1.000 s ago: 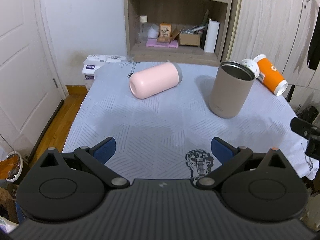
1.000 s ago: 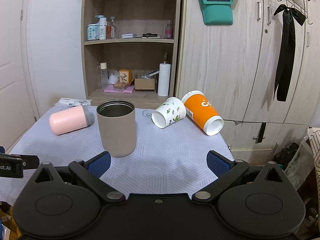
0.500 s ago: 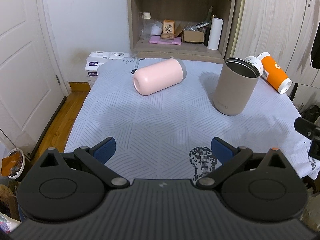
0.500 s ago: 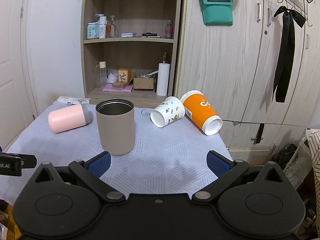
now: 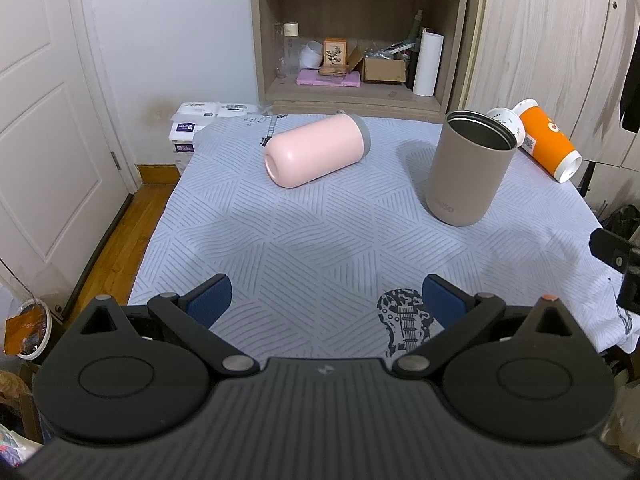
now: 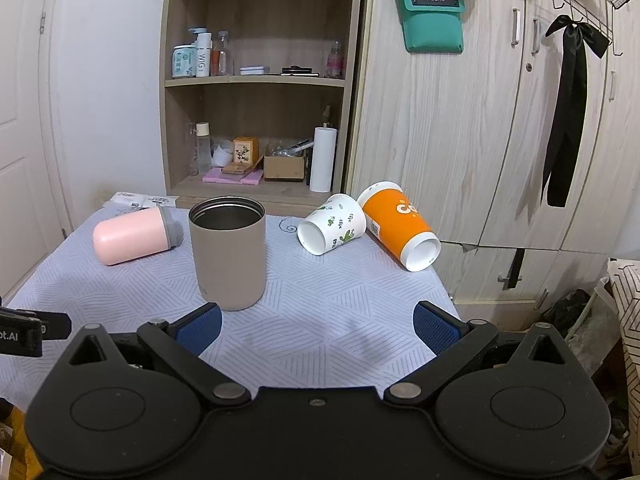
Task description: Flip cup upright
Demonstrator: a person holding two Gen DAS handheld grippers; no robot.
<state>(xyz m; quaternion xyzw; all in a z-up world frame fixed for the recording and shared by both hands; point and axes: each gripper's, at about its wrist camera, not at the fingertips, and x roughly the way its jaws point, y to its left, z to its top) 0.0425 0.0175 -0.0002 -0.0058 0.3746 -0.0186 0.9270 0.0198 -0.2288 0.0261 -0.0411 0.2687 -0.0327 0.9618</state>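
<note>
Both our claws spread wide and holding nothing, above the near edge of the table.

From our left gripper [image 5: 326, 300] we look out over the patterned tablecloth [image 5: 320, 240] to the pink cup [image 5: 316, 151] lying on its side, base toward us, well apart from the pads. Our right gripper [image 6: 316, 324] sits just short of the upright taupe tumbler [image 6: 228, 252]; beyond it the white leaf-print cup [image 6: 332, 229] and the orange cup [image 6: 400, 230] lie tipped, touching each other.
</note>
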